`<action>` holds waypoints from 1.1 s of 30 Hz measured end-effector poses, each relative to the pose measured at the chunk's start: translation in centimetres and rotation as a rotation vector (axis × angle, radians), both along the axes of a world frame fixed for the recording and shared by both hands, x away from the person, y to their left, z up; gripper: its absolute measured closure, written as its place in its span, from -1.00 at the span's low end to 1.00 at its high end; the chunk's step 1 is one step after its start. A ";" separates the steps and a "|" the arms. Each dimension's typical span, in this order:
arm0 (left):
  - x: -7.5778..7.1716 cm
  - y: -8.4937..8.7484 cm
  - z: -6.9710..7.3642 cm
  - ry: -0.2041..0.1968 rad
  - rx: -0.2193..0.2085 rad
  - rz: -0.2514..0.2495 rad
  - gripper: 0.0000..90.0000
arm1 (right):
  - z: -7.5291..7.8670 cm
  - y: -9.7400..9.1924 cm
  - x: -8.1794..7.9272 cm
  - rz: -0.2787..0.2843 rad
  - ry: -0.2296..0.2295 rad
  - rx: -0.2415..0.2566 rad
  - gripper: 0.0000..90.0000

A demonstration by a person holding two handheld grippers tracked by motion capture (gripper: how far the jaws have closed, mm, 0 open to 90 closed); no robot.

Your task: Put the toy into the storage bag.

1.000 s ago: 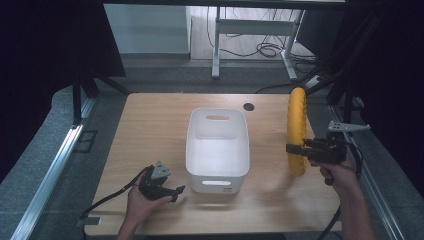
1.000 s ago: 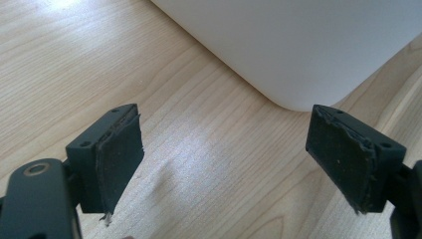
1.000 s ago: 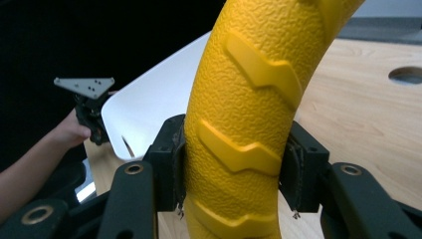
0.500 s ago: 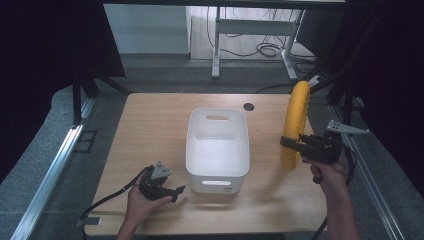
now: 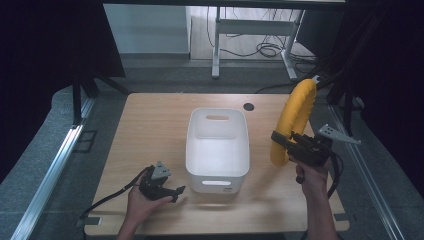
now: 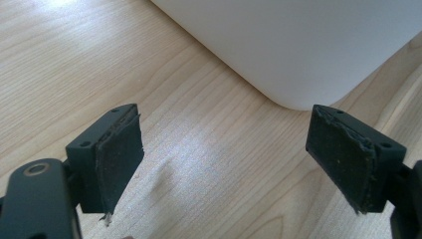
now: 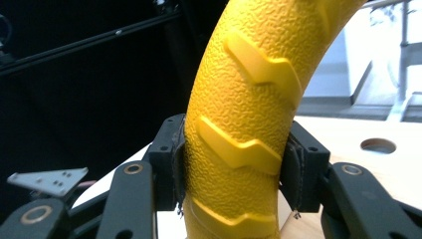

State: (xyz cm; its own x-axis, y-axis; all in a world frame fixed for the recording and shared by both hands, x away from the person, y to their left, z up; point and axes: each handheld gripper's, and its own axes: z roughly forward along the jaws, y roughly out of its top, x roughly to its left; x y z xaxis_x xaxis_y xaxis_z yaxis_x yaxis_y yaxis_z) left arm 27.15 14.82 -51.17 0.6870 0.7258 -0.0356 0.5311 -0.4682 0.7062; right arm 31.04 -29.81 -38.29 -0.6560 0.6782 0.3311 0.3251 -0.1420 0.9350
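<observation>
Left gripper [image 5: 167, 191]: jaws spread wide, empty, resting low by the near corner of the white bin [image 5: 218, 145].
Right gripper [image 5: 287, 145]: clamped on the yellow curved toy [image 5: 295, 116], now tilted up off the table [image 5: 150, 130] (likely headed for the bin).
Bin: empty, mid-table.

- Bins: 1, white [image 5: 217, 142], open-topped, mid-table.
- Yellow curved pieces: 1 [image 5: 295, 117], textured, raised chevron ridges.
- Grippers: 2 — left [image 5: 176, 191], right [image 5: 278, 139].
- Jaws: 2 per gripper, black; left pair apart, right pair closed on the yellow piece.
- Hands: 2, one per gripper.
- Tables: 1 [image 5: 150, 130], light wood.
- Round holes in table top: 1 [image 5: 248, 106], dark, beyond the bin.
- Grey three-cornered plates: 2, one on each gripper.
</observation>
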 end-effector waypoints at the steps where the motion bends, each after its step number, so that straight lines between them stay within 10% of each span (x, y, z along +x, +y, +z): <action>1: 0.0 0.0 0.0 0.000 0.000 0.000 -0.66 | 0.0 0.2 -0.1 -0.010 0.001 0.006 0.13; 33: 0.0 -0.1 -0.1 0.009 0.003 -0.004 -0.66 | 1.5 4.2 -1.2 -0.132 -0.137 0.044 0.12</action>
State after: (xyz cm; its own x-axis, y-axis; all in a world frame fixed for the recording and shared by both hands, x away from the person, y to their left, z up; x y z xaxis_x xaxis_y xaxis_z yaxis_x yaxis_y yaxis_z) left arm 27.18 14.71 -51.32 0.6899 0.7228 -0.0390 0.5350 -0.4729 0.7001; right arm 29.81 -25.65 -36.77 -0.6031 0.7483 0.2762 0.1715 -0.2165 0.9611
